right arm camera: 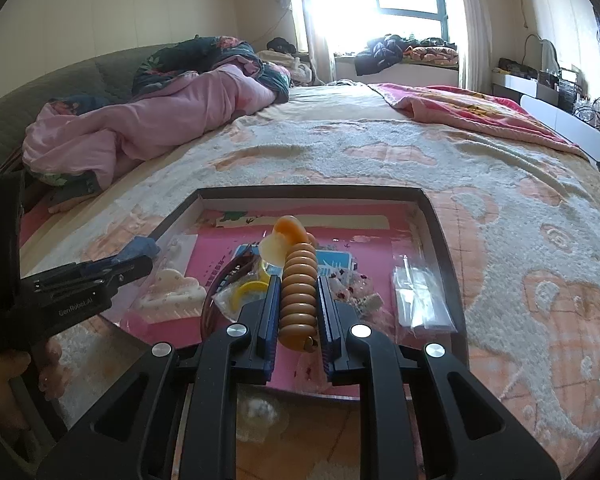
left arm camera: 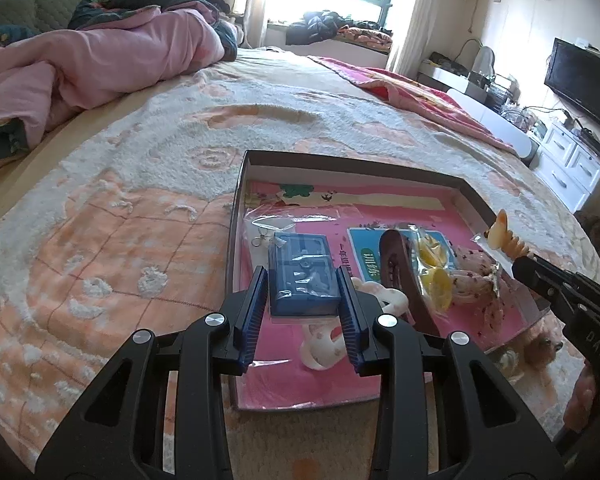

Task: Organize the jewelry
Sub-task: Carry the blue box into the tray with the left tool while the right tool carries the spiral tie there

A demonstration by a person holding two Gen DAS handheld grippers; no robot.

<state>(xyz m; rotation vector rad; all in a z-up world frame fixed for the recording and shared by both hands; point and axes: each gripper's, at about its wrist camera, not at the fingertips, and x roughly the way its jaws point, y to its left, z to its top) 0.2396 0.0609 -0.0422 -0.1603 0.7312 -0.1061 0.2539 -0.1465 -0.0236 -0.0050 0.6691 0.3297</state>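
A shallow dark-rimmed tray with a pink lining lies on the bed. My left gripper is shut on a small blue box and holds it over the tray's left part. My right gripper is shut on an amber bead bracelet in a clear bag; it also shows in the left wrist view, raised over the tray's right edge. In the tray lie a brown hair clip, yellow rings in a bag, a white hair claw and a small clear bag.
The tray rests on a peach and white bedspread. A pink quilt is heaped at the far left. A red blanket lies at the far right. White drawers and a TV stand beyond the bed.
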